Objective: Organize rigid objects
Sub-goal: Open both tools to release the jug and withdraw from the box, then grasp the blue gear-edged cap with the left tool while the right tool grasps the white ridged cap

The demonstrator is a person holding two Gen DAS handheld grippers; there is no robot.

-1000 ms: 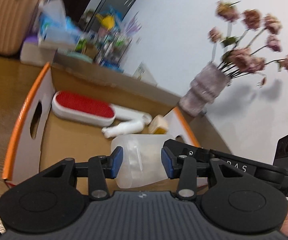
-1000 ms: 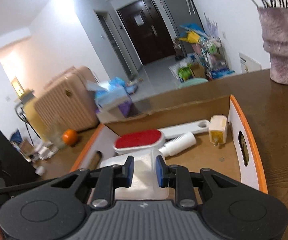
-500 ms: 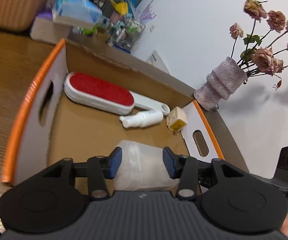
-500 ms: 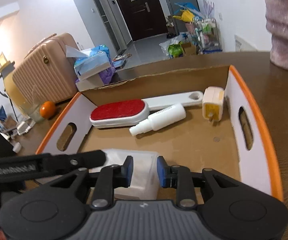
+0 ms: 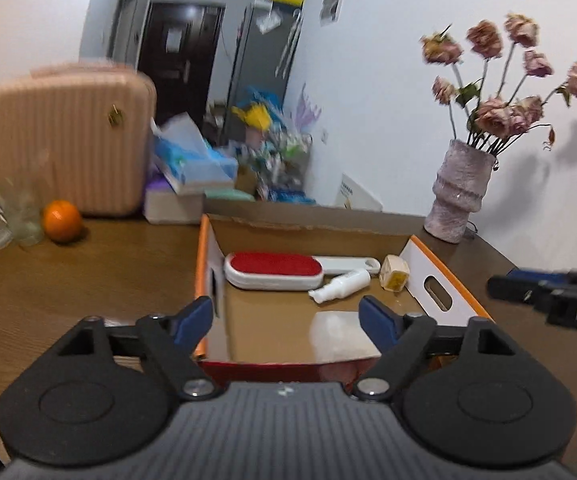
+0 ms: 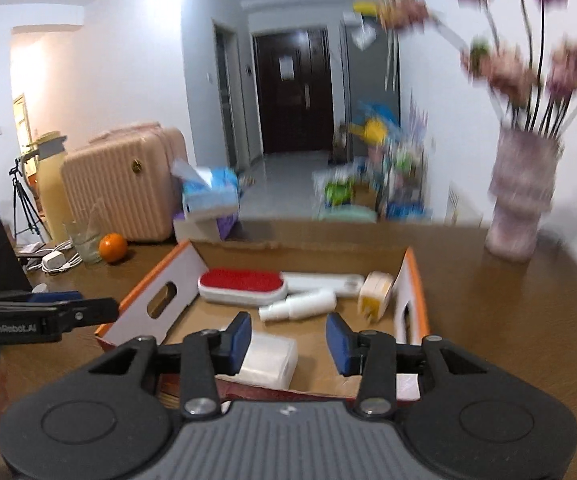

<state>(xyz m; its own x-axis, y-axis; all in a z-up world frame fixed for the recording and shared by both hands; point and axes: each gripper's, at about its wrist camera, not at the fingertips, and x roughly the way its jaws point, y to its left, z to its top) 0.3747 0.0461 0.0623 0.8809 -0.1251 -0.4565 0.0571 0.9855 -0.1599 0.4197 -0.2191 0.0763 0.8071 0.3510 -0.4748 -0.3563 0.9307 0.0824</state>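
Sitting on the brown desk (image 5: pixel 100 280), the cardboard box (image 5: pixel 450 286) w/ orange rims holds all 4 items. The frosted plastic container (image 6: pixel 268 358) lies on the box floor near the front edge, touching neither pair of tongs. Left tongs (image 5: pixel 286 322) hang spread wide above the box's front wall, nothing between the blue pads (image 5: pixel 192 318). Right tongs (image 6: pixel 288 340) are likewise released, gap wide, hovering over the front of the box; the container shows just beside the left pad in the right wrist view but isn't gripped.

Toward the back wall: a lint brush (image 5: pixel 274 270) w/ red face and white handle, lying flat. A small white spray bottle (image 5: pixel 340 284) lies on its side just in front of the handle, touching or nearly so; can't tell which. A small cream-and-yellow block (image 5: pixel 394 278) sits in the back right corner.

Outside the box: a pink vase (image 5: pixel 458 196) w/ dried roses at the desk's far right, an orange (image 5: pixel 62 220) and a glass (image 6: pixel 84 242) at far left. Background blurred.
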